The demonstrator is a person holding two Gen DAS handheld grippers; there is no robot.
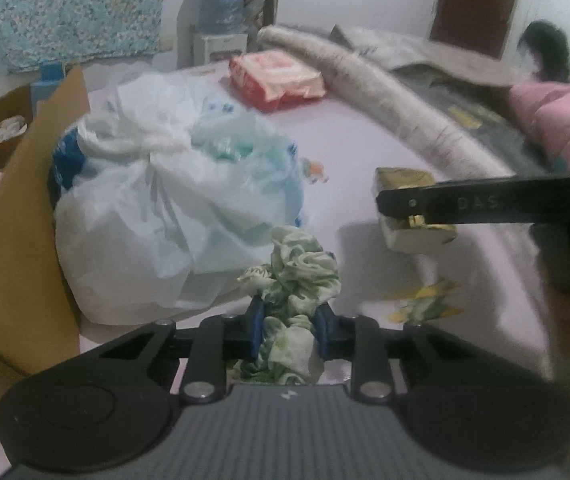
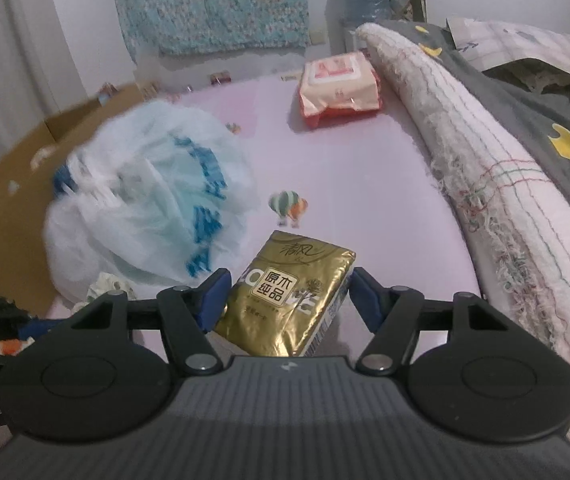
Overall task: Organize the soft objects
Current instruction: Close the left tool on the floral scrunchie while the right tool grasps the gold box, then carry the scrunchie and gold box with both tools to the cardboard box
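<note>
Blue pads of the left gripper (image 1: pixel 290 330) were closed on a crumpled green-and-white patterned cloth (image 1: pixel 299 276), which bulged up between and beyond the jaws. Just left of those jaws lay a big white plastic bag with blue print (image 1: pixel 157 184), beside a brown cardboard box (image 1: pixel 17 216). The right gripper (image 2: pixel 290 300) stood open, its jaws on both sides of a gold foil tissue pack (image 2: pixel 291 294) on the pink sheet (image 2: pixel 365 184); whether they touched it was unclear.

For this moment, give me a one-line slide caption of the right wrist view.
Right gripper straddles a gold tissue pack on the pink bedsheet, jaws open, white plastic bag alongside.
</note>
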